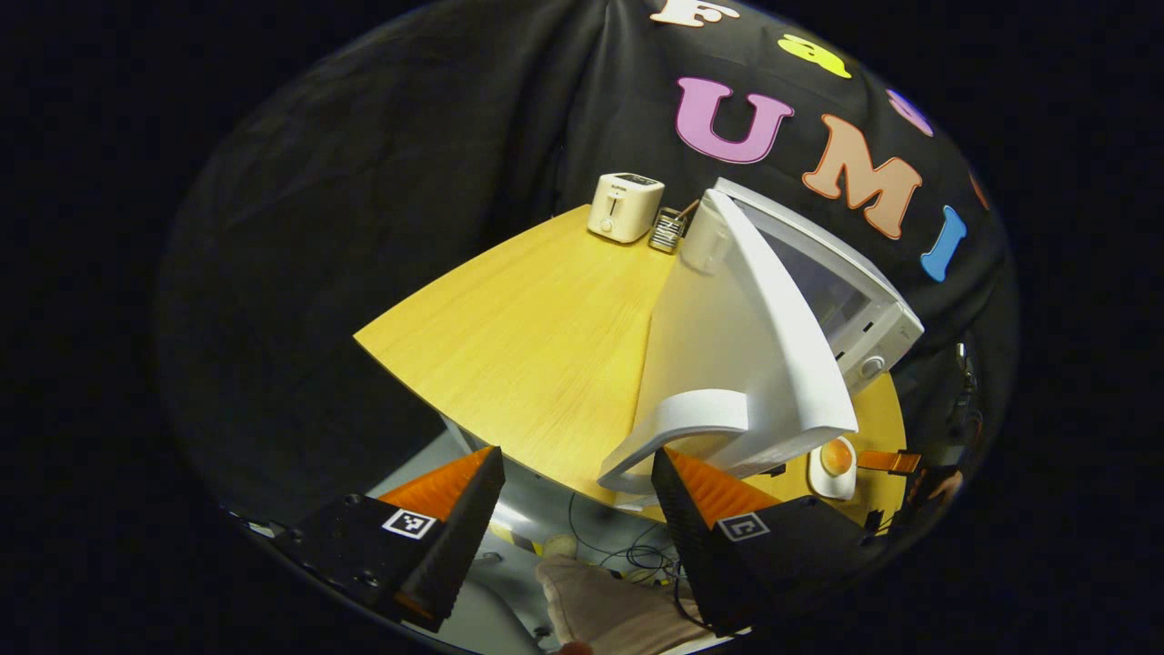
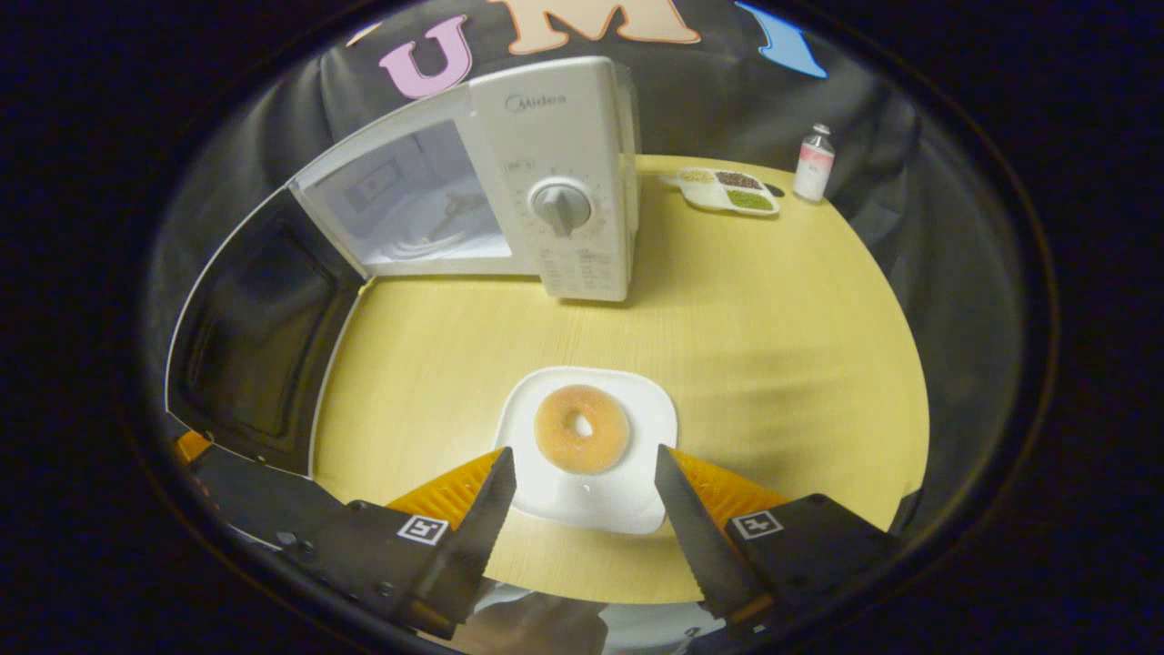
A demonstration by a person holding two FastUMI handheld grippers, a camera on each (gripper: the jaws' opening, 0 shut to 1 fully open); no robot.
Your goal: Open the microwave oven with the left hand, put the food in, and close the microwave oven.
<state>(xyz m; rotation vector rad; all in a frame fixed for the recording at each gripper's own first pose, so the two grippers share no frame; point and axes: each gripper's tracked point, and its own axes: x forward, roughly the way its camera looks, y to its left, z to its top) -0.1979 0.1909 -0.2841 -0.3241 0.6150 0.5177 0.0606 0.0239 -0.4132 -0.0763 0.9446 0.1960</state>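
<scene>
**Microwave door swung open, doughnut plate waiting on the table**

The round wooden table [image 2: 773,327] carries everything. On it stands the white microwave oven [image 2: 564,182], its cavity open and lit, with a round dial on the control panel at the right side of its front. Its door [image 2: 255,337] is swung wide on the left side, dark inner face turned toward the right gripper view. In the left gripper view the same door [image 1: 727,346] is seen edge-on from outside, with its curved white handle [image 1: 677,428] jutting toward the camera.

The left gripper [image 1: 577,464] has its jaws spread wide and grips nothing; the door handle lies just ahead of its right finger, and whether that finger touches the handle I cannot tell. A gloved hand [image 1: 609,605] shows below the fingers.

The right gripper [image 2: 582,468] is also wide open and empty. It sits low over the near part of the table, with the near part of a white square plate [image 2: 627,500] between its fingers. On that plate lies the food, a glazed ring doughnut [image 2: 582,428], just ahead of the fingertips, in front of the microwave and well apart from it.

At the table's far edge in the right gripper view are a divided dish of grains [image 2: 727,189] and beside it a small bottle [image 2: 812,164]. In the left gripper view a cream toaster [image 1: 625,207] stands at the far edge, with a small wire rack [image 1: 668,229] just beside it.
</scene>
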